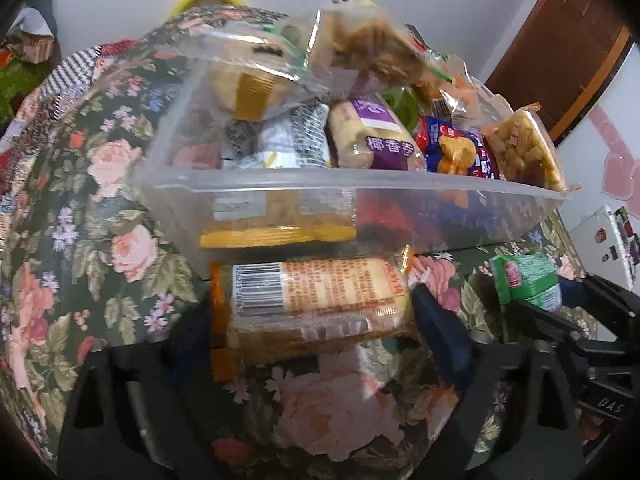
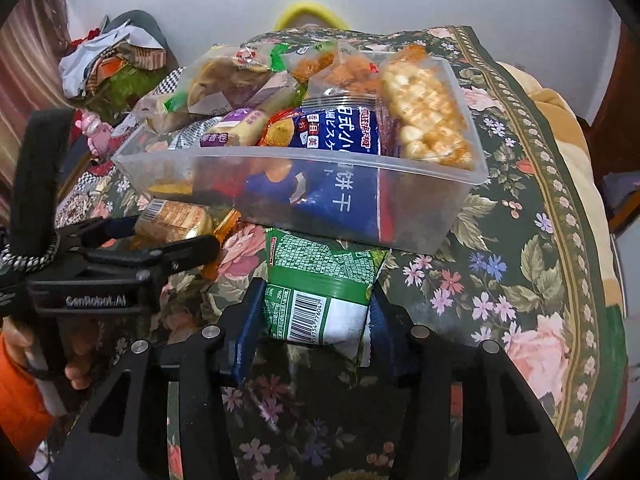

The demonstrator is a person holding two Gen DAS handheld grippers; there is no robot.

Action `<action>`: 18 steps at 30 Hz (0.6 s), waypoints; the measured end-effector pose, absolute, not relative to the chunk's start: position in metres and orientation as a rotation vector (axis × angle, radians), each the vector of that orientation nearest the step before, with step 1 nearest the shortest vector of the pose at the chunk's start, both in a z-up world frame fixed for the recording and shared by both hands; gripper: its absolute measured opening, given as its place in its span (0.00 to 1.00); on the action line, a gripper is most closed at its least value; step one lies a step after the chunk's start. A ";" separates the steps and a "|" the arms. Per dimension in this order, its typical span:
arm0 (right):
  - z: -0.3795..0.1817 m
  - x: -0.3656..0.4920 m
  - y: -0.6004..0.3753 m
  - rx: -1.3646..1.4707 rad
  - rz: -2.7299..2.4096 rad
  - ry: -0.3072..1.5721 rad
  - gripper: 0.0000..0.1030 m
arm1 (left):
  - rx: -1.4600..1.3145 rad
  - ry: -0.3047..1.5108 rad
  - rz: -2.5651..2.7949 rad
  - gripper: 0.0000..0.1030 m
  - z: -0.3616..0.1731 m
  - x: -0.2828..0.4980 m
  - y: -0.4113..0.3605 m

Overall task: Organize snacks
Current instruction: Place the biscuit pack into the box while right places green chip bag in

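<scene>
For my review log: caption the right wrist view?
Green snack packet between the right gripper's jaws, before a full clear bin.

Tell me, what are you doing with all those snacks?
A person holding a gripper in each hand is tidying snacks into a clear plastic box on a flowery tablecloth. The right gripper has its jaws closed on a green snack packet just in front of the box. The left gripper has an orange-edged biscuit packet between its jaws. The box is already heaped full.

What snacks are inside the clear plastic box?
The clear plastic box holds a blue biscuit bag, a purple-label roll and a puffed snack bar, with more packets piled on top. Packets underneath are mostly hidden.
</scene>
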State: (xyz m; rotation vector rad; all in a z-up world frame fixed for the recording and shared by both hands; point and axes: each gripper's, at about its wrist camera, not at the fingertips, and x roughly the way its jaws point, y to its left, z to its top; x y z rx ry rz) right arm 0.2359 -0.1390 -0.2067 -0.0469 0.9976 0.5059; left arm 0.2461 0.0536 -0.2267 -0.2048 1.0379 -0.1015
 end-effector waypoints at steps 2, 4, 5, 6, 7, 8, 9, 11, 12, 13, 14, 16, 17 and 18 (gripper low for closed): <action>-0.203 0.234 -0.140 -0.043 0.508 0.989 0.44 | -0.213 1.036 -0.107 0.75 -0.224 0.242 0.055; -0.198 0.232 -0.141 -0.036 0.511 0.978 0.44 | -0.221 1.027 -0.109 0.75 -0.220 0.236 0.057; -0.195 0.231 -0.141 -0.033 0.514 0.971 0.44 | -0.218 1.014 -0.102 0.75 -0.215 0.231 0.058; -0.192 0.231 -0.141 -0.030 0.515 0.965 0.44 | -0.212 1.003 -0.098 0.75 -0.211 0.226 0.060; -0.189 0.230 -0.142 -0.028 0.515 0.956 0.44 | -0.204 0.990 -0.094 0.75 -0.205 0.222 0.061; -0.186 0.228 -0.142 -0.025 0.516 0.947 0.44 | -0.198 0.977 -0.093 0.75 -0.200 0.219 0.062; -0.183 0.228 -0.143 -0.023 0.517 0.941 0.44 | -0.192 0.961 -0.092 0.75 -0.192 0.214 0.061; -0.176 0.227 -0.145 -0.016 0.517 0.923 0.44 | -0.184 0.933 -0.094 0.75 -0.180 0.208 0.062; -0.174 0.227 -0.146 -0.014 0.517 0.917 0.44 | -0.177 0.913 -0.094 0.75 -0.172 0.204 0.061; -0.171 0.226 -0.147 -0.010 0.517 0.907 0.44 | -0.172 0.898 -0.093 0.75 -0.165 0.202 0.061; -0.167 0.226 -0.148 -0.007 0.516 0.898 0.44 | -0.168 0.883 -0.092 0.75 -0.158 0.202 0.058; -0.161 0.227 -0.149 -0.002 0.516 0.881 0.44 | -0.170 0.851 -0.098 0.75 -0.143 0.198 0.053; -0.159 0.228 -0.150 0.000 0.516 0.872 0.44 | -0.171 0.837 -0.102 0.75 -0.137 0.198 0.052; -0.156 0.228 -0.150 0.002 0.516 0.863 0.44 | -0.171 0.824 -0.104 0.75 -0.131 0.204 0.054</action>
